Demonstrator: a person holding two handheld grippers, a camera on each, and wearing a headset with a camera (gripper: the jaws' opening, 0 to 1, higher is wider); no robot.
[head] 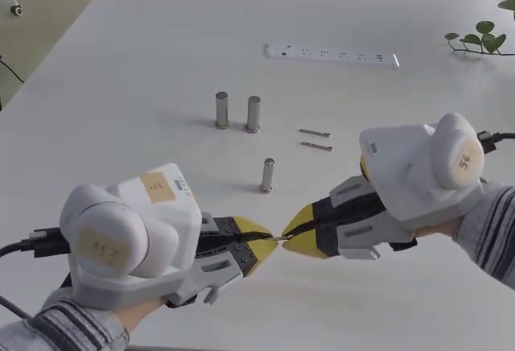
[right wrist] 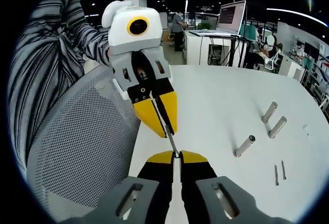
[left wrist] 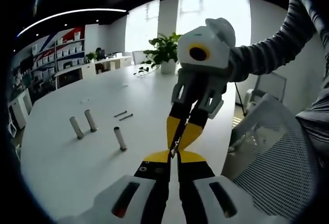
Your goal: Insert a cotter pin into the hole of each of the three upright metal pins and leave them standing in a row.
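Three upright metal pins stand on the white table: two side by side at the back (head: 222, 110) (head: 253, 114) and one nearer (head: 267, 175). In front of them my left gripper (head: 269, 245) and right gripper (head: 288, 237) meet tip to tip. Both are shut on the ends of one thin cotter pin (right wrist: 172, 142), held above the table's near edge. The left gripper view has my own jaws (left wrist: 175, 154) closed against the right gripper (left wrist: 177, 144). Two more cotter pins (head: 315, 133) (head: 316, 146) lie flat to the right of the back pins.
A white power strip (head: 332, 54) lies at the back of the table (head: 121, 85), and plant leaves (head: 479, 41) reach in at the far right. A mesh chair (right wrist: 82, 147) stands by the near edge.
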